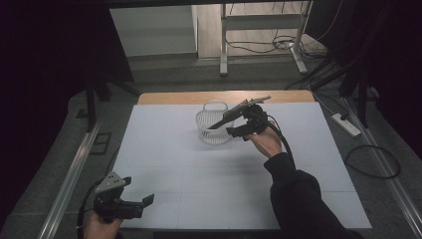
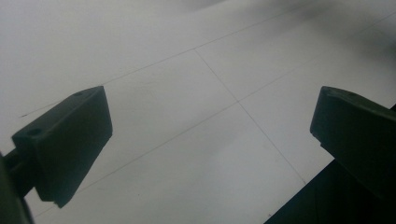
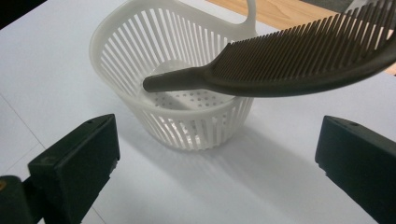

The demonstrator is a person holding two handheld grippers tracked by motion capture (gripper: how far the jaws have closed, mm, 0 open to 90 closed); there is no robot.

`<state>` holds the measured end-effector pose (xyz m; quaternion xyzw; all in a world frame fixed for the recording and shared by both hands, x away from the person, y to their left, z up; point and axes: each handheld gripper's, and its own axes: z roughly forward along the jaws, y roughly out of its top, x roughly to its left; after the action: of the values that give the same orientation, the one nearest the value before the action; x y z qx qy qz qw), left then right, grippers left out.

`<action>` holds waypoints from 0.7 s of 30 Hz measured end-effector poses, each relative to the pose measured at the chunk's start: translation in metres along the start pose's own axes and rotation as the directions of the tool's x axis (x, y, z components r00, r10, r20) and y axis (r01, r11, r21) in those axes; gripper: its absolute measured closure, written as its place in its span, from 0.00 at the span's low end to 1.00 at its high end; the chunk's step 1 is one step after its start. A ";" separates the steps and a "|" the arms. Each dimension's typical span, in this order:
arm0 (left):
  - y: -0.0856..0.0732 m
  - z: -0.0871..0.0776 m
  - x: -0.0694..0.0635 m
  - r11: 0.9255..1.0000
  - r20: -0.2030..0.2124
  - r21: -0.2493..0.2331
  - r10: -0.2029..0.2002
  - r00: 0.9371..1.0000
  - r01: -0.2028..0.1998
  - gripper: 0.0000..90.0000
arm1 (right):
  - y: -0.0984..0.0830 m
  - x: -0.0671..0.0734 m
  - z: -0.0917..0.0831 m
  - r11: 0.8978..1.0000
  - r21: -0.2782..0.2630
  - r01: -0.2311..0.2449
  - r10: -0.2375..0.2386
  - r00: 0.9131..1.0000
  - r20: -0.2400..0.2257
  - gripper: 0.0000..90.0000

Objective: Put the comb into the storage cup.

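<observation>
- Writing or brand marks: none that I can read on the comb (image 3: 299, 65), the white basket (image 3: 140, 51) or either tool.
- Comb, dark and fine-toothed, lies slanted across the basket, handle end inside the rim and pointing down toward the perforated floor, toothed end sticking up and out past the far rim.
- Right gripper (image 1: 245, 130) sits just beside the basket on its near right side; its jaws stand wide apart with nothing between them, and the comb is clear of both pads.
- Left gripper (image 1: 130, 201) rests low at the near left corner of the white table (image 1: 164, 149), well apart from the basket; its jaws are spread too, bare table surface showing between them.
- Basket stands upright toward the far middle of the table, its loop handle on the far side, near the wooden strip (image 1: 169, 97) at the back edge.
- Open room: broad bare surface to the left of the basket and across the whole near half, between the two hands.
- Left gripper sits close to the table's near edge.
</observation>
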<state>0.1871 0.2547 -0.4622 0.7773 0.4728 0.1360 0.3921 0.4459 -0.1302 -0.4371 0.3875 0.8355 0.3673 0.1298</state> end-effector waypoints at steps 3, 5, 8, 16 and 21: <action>0.000 0.000 0.000 1.000 0.001 0.000 0.000 1.000 0.000 0.00 | -0.002 0.001 -0.002 1.000 -0.005 0.004 -0.004 1.000 -0.003 0.00; 0.000 0.000 0.000 1.000 0.003 -0.001 -0.001 1.000 0.001 0.00 | -0.004 0.002 -0.004 1.000 -0.006 0.008 -0.008 1.000 -0.007 0.00; 0.000 0.000 0.001 1.000 0.006 -0.002 -0.002 1.000 0.002 0.00 | -0.006 0.003 -0.006 1.000 -0.011 0.016 -0.016 1.000 -0.012 0.00; 0.000 0.000 0.001 1.000 0.015 -0.006 -0.003 1.000 0.003 0.00 | -0.014 0.009 -0.010 0.999 -0.015 0.036 -0.037 0.999 -0.026 0.00; 0.000 0.000 0.002 1.000 0.020 -0.008 -0.004 1.000 0.004 0.00 | -0.019 0.013 -0.011 0.999 -0.009 0.047 -0.047 0.999 -0.016 0.00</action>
<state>0.1877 0.2561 -0.4621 0.7760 0.4700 0.1294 0.4002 0.4207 -0.1345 -0.4420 0.3642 0.8438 0.3710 0.1334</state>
